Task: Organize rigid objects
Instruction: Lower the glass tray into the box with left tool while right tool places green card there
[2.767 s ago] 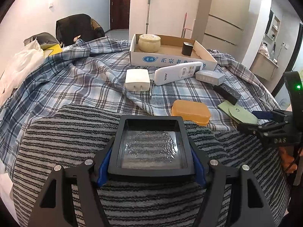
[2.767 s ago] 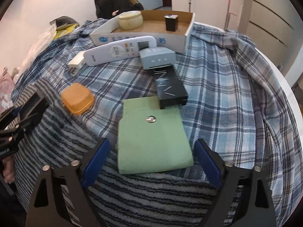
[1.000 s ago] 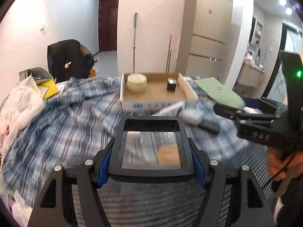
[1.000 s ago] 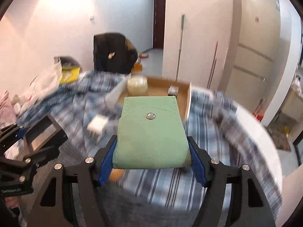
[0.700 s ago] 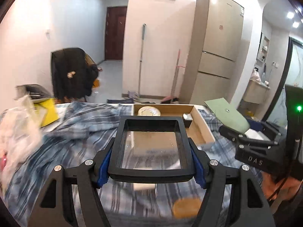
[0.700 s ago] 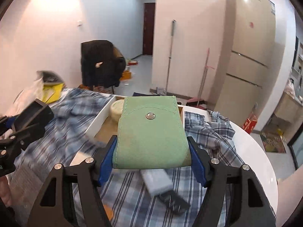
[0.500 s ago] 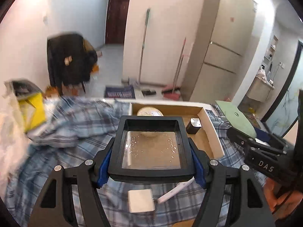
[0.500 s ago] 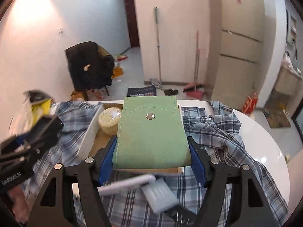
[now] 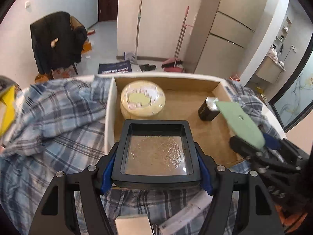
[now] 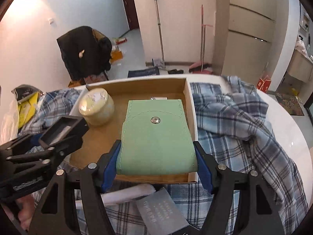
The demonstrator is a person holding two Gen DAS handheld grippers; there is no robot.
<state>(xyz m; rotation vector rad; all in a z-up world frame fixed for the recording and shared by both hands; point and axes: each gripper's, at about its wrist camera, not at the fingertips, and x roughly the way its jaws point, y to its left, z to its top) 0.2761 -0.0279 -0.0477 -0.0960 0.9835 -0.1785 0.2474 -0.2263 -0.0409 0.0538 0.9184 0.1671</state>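
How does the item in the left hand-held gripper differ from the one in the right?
The black square case is hard-framed with a clear window; the green pouch is opaque and soft-looking, with a metal snap. The case hangs near the cardboard box's left side, the pouch near its right. Both are clamped sideways above the box.

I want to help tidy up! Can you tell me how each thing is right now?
Black square tray: held in the left tool, over the box.
Green pouch: snapped shut, held in the right tool, over the box.
Cardboard box: open on top.
Round cream tin: lid on, upright in the box.
Small black container: upright in the box.
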